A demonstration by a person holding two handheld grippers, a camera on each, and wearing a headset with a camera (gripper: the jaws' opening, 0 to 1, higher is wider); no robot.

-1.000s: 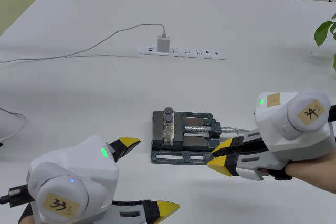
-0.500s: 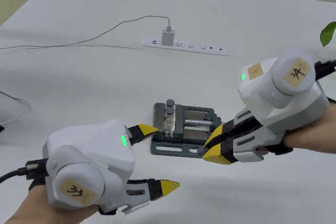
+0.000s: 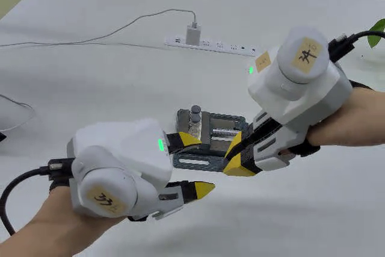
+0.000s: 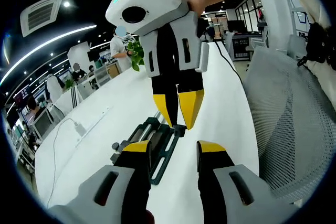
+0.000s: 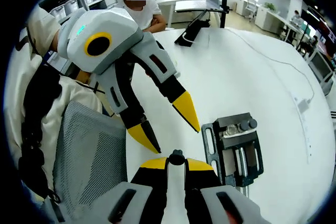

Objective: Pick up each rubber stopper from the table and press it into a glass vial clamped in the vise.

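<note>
Both grippers have drawn together in front of the vise (image 3: 219, 127) since the earlier frames, and the right gripper (image 3: 227, 164) has swung up and left over its near edge. Head view: the left gripper (image 3: 192, 165) hangs with jaws spread wide and empty; the right one's jaws are nearly together; a glass vial (image 3: 194, 126) stands upright in the vise on the white table (image 3: 90, 76). Left gripper view: beyond our own spread jaws we see the right gripper's tips almost meeting above the vise. Right gripper view: the jaws pinch a small dark rubber stopper (image 5: 176, 157) at their very tips, not yet over the vial. We judge the stopper light, soft and grippy, best held by its broad head with the narrow end free. The glass is brittle, so pressing should be straight and gentle.
</note>
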